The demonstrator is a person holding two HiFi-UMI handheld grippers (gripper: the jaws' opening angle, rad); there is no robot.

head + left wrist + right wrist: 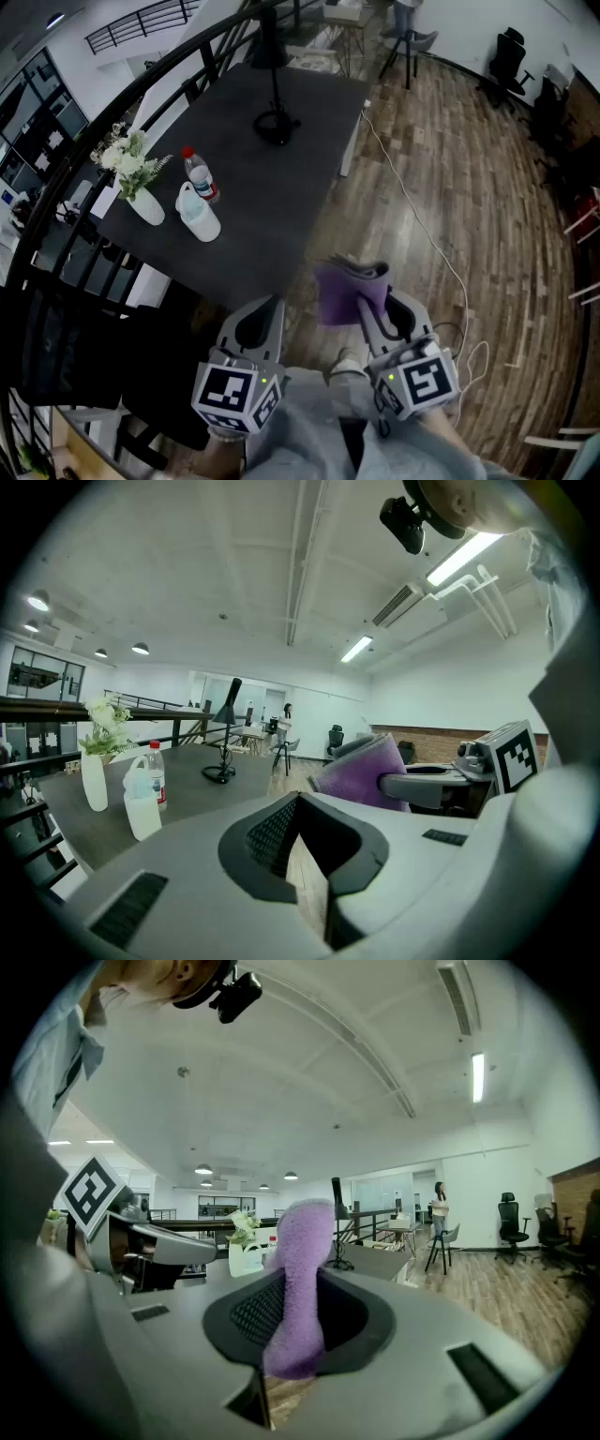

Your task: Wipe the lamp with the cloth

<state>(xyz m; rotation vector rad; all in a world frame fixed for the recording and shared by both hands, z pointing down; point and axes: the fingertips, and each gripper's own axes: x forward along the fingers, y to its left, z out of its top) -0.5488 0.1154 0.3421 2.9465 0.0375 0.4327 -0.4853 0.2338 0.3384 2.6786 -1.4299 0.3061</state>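
A black desk lamp stands on its round base at the far end of the dark table; the same lamp shows small in the left gripper view and in the right gripper view. Both grippers hang off the table's near corner, over the wooden floor, well short of the lamp. My right gripper is shut on a folded purple cloth, which sticks up between its jaws. To its left, my left gripper is shut with nothing in it.
Near the table's left edge stand a white vase of flowers, a water bottle and a white jug. A dark railing curves along the left. A white cable trails over the floor; office chairs sit far right.
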